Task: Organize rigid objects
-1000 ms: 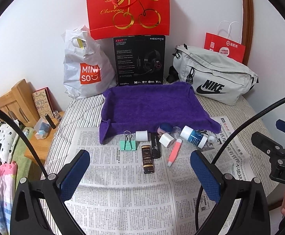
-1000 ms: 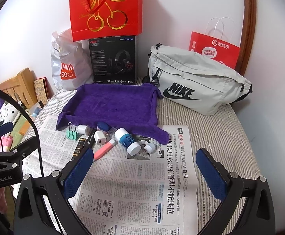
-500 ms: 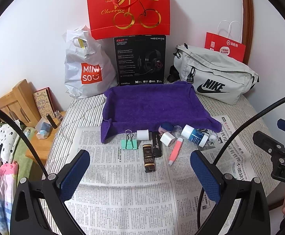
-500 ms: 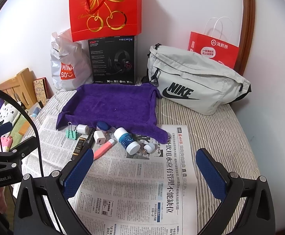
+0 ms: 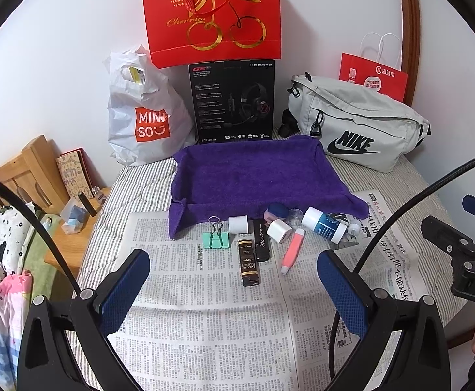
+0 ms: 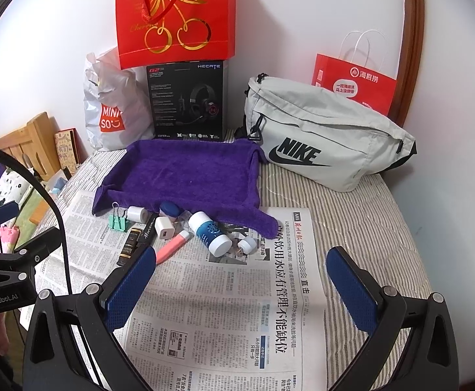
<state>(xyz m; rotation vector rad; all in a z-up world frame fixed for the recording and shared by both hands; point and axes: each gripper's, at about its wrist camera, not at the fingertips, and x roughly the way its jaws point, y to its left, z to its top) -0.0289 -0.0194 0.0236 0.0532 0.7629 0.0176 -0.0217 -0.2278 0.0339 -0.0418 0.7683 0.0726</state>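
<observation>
Pink tube (image 5: 291,250) lies diagonally on newspaper (image 5: 204,309).

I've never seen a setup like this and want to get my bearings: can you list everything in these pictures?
towel tray: 1, purple, mid-bed, nothing in it
newspaper: 1, white, spread in front of the tray
binder clip: 1, mint green, left end of the row
small roll: 1, white, beside the clip
dark boxes: 2, black, lying mid-row
charger plug: 1, white
pink tube: 1, coral pink
bottle: 1, white and blue, on its side
gift bags: 2, red, by the wall
Miniso bag: 1, white
headset box: 1, black
Nike bag: 1, grey
left tongs: open
right tongs: open
</observation>
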